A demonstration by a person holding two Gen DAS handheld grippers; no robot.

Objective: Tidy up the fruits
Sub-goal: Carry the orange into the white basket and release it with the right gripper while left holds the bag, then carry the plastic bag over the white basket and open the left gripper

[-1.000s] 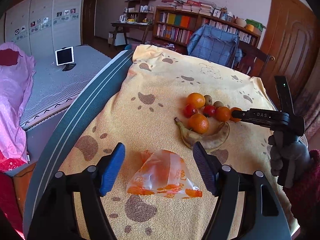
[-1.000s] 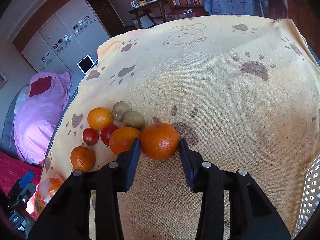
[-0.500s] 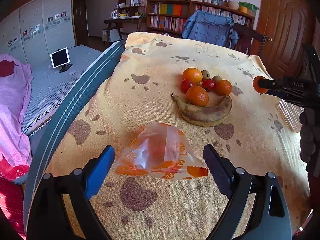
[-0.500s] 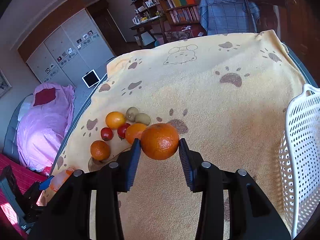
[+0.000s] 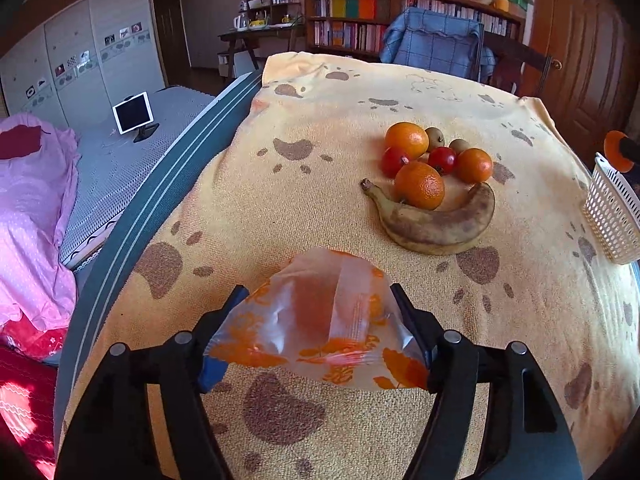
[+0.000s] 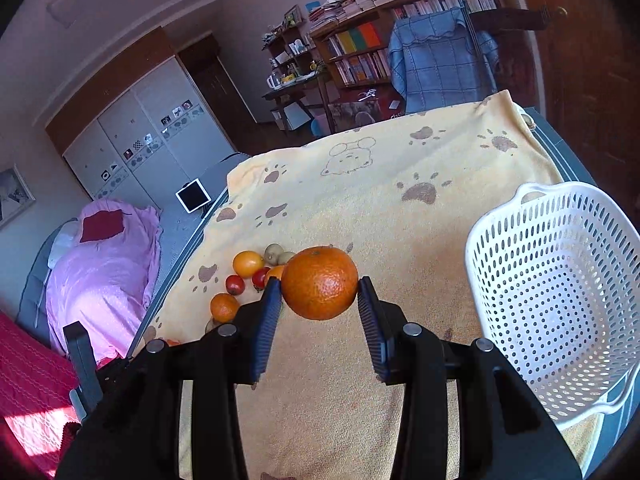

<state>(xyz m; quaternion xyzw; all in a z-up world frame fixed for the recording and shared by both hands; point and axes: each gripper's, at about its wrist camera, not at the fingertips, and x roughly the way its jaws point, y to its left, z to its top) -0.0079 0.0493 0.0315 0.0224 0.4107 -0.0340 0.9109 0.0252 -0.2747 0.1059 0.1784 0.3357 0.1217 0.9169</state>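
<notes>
My right gripper (image 6: 319, 294) is shut on an orange (image 6: 319, 282) and holds it in the air, left of the white perforated basket (image 6: 560, 300). My left gripper (image 5: 318, 312) is shut on a clear plastic bag with orange print (image 5: 320, 320), low over the yellow paw-print towel (image 5: 320, 200). Beyond it lie a brown-spotted banana (image 5: 436, 226), several oranges (image 5: 419, 185), two red tomatoes (image 5: 441, 160) and two kiwis (image 5: 434, 137). The same pile shows in the right wrist view (image 6: 248, 276). The basket's corner shows at the right of the left wrist view (image 5: 612, 216).
The table's left edge (image 5: 132, 224) drops to a bed with a pink cover (image 5: 32, 200) and a tablet on a stand (image 5: 132, 114). A chair with a blue blanket (image 5: 436, 46) and bookshelves (image 5: 400, 4) stand behind the table.
My left gripper has closed on the plastic bag. My right gripper has lifted the orange off the towel and carried it right, toward the basket.
</notes>
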